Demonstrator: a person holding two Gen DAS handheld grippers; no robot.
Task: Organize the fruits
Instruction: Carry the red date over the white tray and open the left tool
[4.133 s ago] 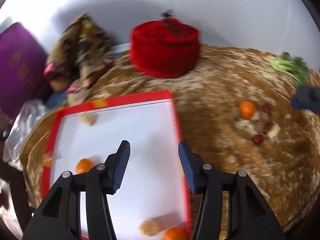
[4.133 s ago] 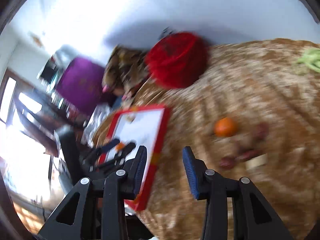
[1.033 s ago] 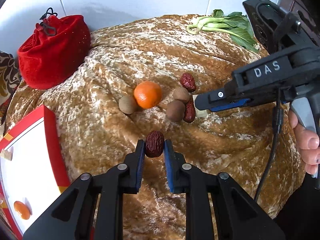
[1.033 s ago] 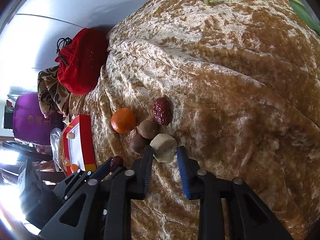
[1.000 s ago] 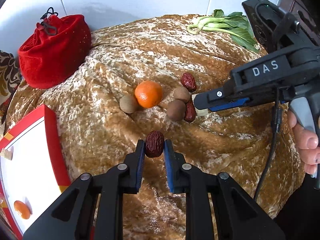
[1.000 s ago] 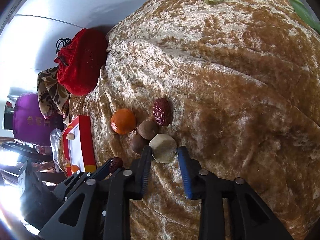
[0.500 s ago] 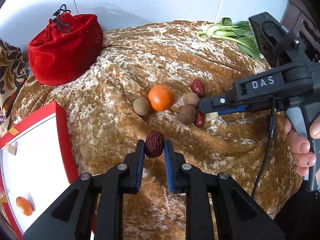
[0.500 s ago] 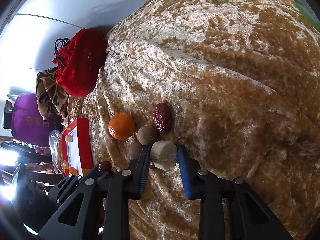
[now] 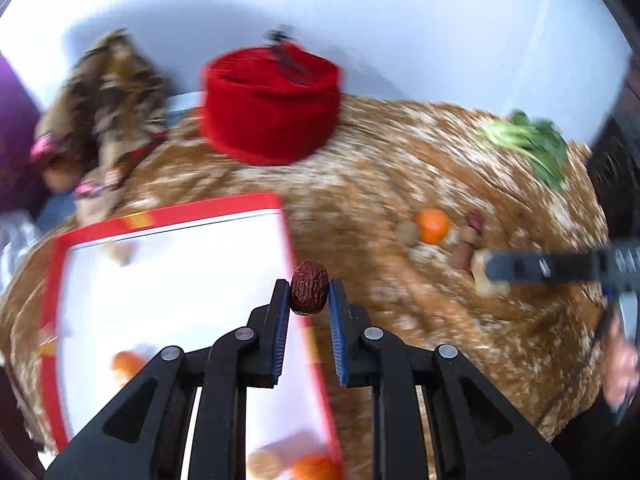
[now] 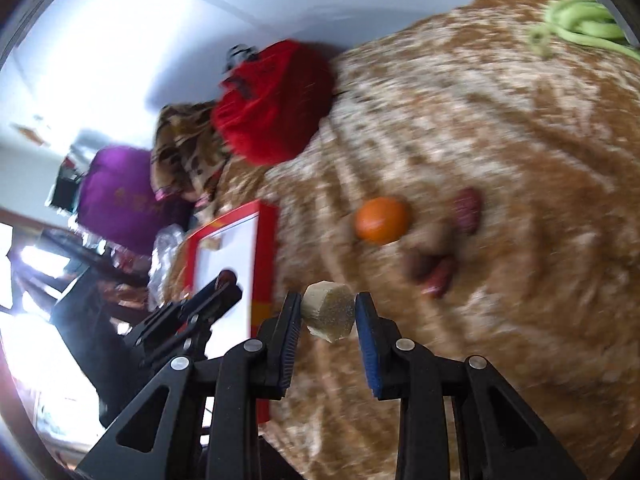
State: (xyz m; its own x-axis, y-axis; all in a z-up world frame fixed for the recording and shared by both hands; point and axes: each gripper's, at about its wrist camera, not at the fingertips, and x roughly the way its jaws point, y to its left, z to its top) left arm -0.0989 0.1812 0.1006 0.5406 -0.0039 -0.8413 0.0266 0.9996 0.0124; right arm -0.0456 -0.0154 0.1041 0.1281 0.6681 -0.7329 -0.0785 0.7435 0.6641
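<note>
My left gripper (image 9: 309, 288) is shut on a dark red date (image 9: 309, 287) and holds it above the right rim of the red-edged white tray (image 9: 256, 203). The tray holds small oranges (image 9: 124, 362), a pale chunk (image 9: 120, 254) and a tan piece (image 9: 266, 460). My right gripper (image 10: 328, 312) is shut on a pale cut chunk (image 10: 329, 312), lifted off the brown cloth, right of the tray (image 10: 264, 248). An orange (image 10: 382, 220), dates (image 10: 466, 208) and brown round fruits (image 10: 432, 240) lie on the cloth beyond it. The left gripper also shows in the right wrist view (image 10: 228, 284).
A red velvet pouch (image 9: 270, 108) stands at the back of the brown velvet-covered table (image 9: 400, 168). Green leafy vegetables (image 9: 528, 144) lie at the back right. A patterned cloth (image 9: 108, 116) and a purple bag (image 10: 120, 196) sit left of the table.
Both grippers have swung left toward the tray. The left carried the date from above the cloth to the tray's rim. The right lifted the pale chunk off the fruit pile.
</note>
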